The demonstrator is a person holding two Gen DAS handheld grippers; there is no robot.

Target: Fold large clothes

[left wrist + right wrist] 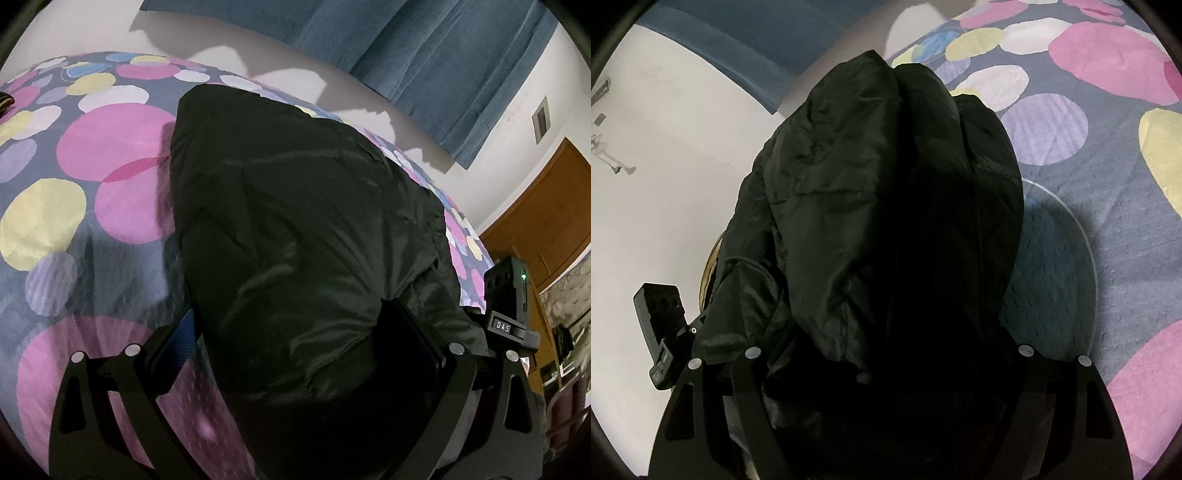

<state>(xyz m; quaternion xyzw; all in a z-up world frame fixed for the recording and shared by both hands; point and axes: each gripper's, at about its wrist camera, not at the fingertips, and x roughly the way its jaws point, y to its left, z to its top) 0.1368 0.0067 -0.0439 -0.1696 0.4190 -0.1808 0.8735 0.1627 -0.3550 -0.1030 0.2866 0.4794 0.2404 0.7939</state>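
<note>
A large black padded jacket (303,221) lies bunched on a bed with a grey cover (110,266) printed with pink, yellow and lilac circles. In the left wrist view my left gripper (295,343) has the jacket's near edge between its jaws; one blue-padded finger (177,343) shows at the left, the other is dark against the fabric. In the right wrist view the jacket (886,206) fills the middle and drapes over my right gripper (886,369), hiding its fingertips. The other gripper's body shows at the edge of each view (513,306) (661,325).
A white wall (332,96) and blue curtain (424,55) stand behind the bed. A brown wooden door (546,206) is at the right. The bed cover (1108,221) spreads to the right of the jacket in the right wrist view.
</note>
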